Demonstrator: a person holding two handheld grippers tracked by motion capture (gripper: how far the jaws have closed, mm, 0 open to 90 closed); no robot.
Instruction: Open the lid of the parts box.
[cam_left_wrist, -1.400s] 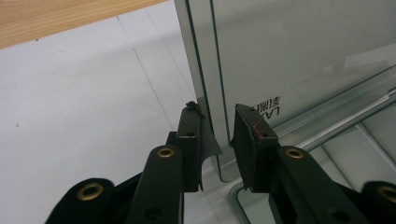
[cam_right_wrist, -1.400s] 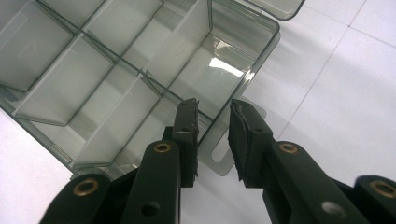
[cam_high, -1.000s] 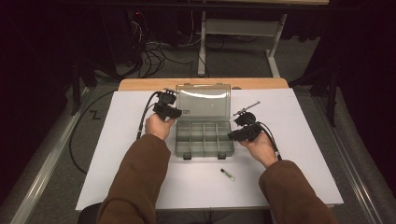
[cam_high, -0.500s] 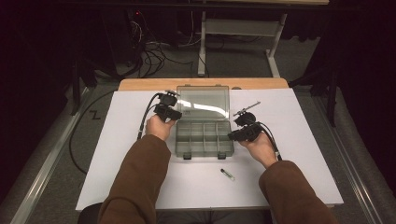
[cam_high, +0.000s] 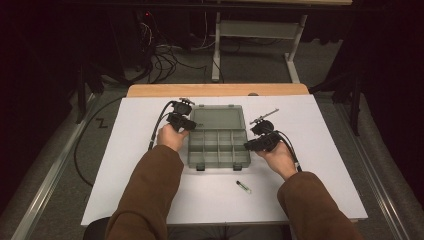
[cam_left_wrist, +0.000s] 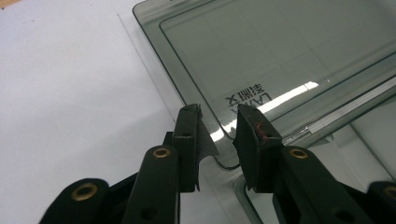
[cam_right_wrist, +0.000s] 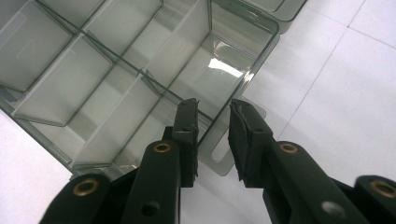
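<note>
Tongs (cam_high: 184, 120) (cam_high: 256, 144) level, seemingly flanking box (cam_high: 218, 145)

Dim surroundings, brightly lit table (cam_high: 150, 120), glare streaks on smoky plastic box (cam_left_wrist: 299, 88).

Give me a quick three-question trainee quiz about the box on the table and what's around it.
1. True or false: the lid of the box is shut.
2. Which lies nearer the person, the box or the small loose part?
3. The right gripper is at the box's: A) left edge, B) right edge, C) front edge.

Key: 1 false, the lid lies open and flat; 2 the small loose part; 3 B.
</note>
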